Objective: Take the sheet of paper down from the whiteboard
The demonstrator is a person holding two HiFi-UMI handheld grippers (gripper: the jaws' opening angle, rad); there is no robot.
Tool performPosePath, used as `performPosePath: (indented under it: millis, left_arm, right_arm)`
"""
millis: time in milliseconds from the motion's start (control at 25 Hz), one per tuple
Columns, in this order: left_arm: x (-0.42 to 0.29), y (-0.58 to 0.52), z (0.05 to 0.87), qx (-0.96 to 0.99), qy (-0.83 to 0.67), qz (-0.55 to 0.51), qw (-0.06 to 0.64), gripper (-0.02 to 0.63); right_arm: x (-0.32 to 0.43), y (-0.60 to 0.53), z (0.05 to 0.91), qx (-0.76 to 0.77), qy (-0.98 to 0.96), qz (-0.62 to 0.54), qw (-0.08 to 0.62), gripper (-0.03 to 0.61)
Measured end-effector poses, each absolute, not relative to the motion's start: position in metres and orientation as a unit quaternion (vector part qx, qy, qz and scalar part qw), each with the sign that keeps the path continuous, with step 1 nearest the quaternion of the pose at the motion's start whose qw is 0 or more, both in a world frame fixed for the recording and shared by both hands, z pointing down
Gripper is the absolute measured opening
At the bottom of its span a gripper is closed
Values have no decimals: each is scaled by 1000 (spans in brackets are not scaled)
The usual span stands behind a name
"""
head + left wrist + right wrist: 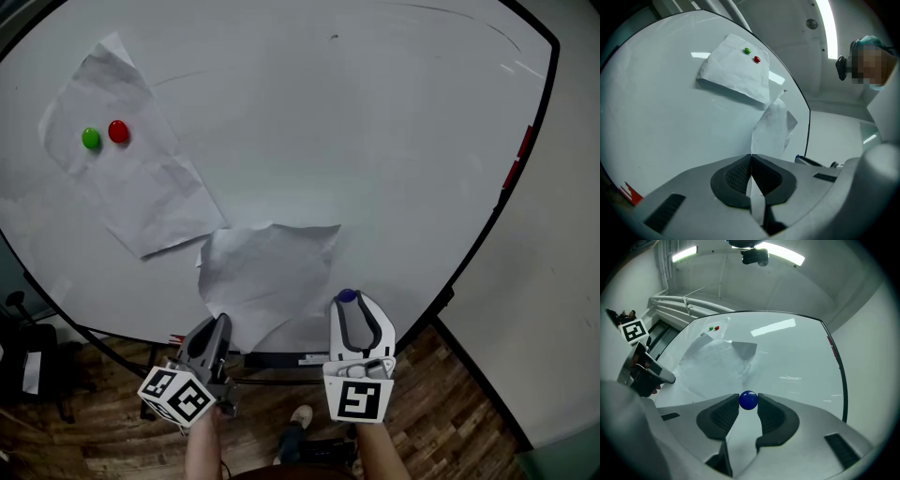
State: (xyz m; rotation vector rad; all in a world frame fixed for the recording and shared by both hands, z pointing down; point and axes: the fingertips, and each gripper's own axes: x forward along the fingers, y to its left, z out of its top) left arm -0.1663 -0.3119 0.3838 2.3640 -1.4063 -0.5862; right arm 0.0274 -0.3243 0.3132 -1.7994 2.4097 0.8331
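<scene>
Crumpled white paper sheet (267, 267) is seen against the white whiteboard's (375, 141) lower part, its bottom corner clamped in the left hand-held gripper (217, 325). A small round blue magnet (748, 400) is gripped by the right hand-held gripper (352, 305), near the whiteboard's bottom edge.

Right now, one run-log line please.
left gripper: shut on lower sheet | right gripper: shut on blue magnet | upper sheet: pinned by green magnet, red magnet
</scene>
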Motion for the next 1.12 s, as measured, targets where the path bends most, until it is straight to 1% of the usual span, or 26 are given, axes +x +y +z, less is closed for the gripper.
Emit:
performPosePath:
  millis: [480, 1120]
  left_arm:
    - [-184, -301, 388, 822, -506, -200, 166, 23]
    - [-181, -302, 385, 826, -501, -198, 164, 25]
  right_arm:
    - [28, -316, 315, -577, 773, 263, 13, 137]
    - [30, -317, 316, -583, 771, 256, 9, 136]
